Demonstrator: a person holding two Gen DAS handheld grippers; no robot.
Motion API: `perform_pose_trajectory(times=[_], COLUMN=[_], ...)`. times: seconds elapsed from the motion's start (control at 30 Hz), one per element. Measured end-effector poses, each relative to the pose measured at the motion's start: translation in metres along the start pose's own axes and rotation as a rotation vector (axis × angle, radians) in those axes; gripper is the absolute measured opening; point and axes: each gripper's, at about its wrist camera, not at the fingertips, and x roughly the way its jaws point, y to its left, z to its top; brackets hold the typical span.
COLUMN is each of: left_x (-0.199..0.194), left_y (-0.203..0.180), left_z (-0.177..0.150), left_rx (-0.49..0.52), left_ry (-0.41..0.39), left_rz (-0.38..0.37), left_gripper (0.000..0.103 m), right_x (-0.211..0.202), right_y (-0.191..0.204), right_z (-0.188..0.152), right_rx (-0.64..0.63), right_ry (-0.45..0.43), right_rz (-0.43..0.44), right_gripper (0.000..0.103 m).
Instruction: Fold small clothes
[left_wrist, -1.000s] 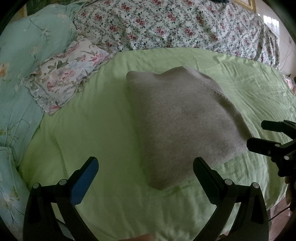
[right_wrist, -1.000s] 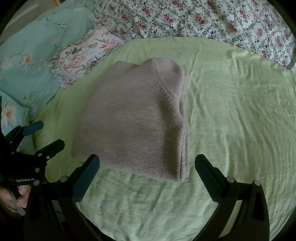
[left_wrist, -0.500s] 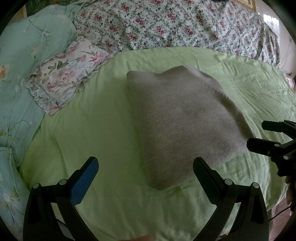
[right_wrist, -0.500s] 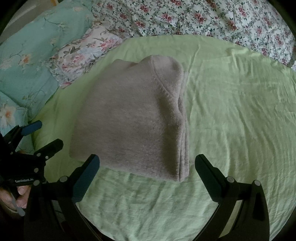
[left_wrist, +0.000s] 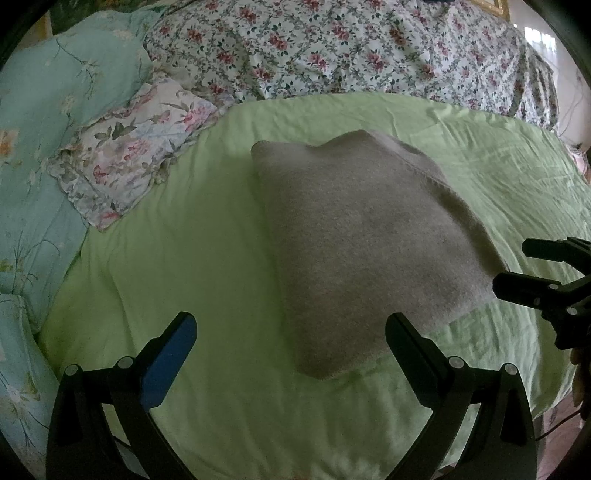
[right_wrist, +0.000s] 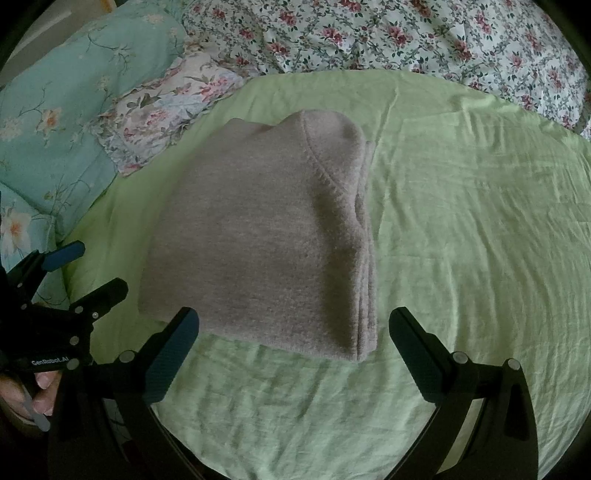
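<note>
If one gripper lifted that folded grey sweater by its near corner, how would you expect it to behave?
The sweater would probably sag and unfold, since stacked loose layers show along its right edge. Its fuzzy knit looks easy to grip, not slippery. On the soft green sheet, pushing might bunch it.

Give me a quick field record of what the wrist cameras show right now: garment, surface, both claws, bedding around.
garment: grey-brown knit garment, folded into a compact stack, layered edges on its right side
surface: light green bed sheet, wrinkled, garment lying on it
left claw: open, empty, hanging short of the garment's near-left corner
right claw: open, empty, hanging at the garment's near edge
contact: none visible between either claw and the garment
bedding: floral ruffled pillow, teal floral quilt, rose-print white quilt behind
</note>
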Motion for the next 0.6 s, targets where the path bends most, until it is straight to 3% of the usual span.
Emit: perform_pose_trajectory(times=[0.6], left_x=[0.0005], left_y=[-0.0001], left_z=[0.0018], left_rx=[0.000], left_ry=[0.001], left_rz=[-0.001], left_gripper=[0.102], right_x=[-0.0014], right_y=[-0.0007], right_z=[0.0014], right_rx=[0.005], right_ry=[-0.003], right_rz=[-0.001], right_gripper=[0.103])
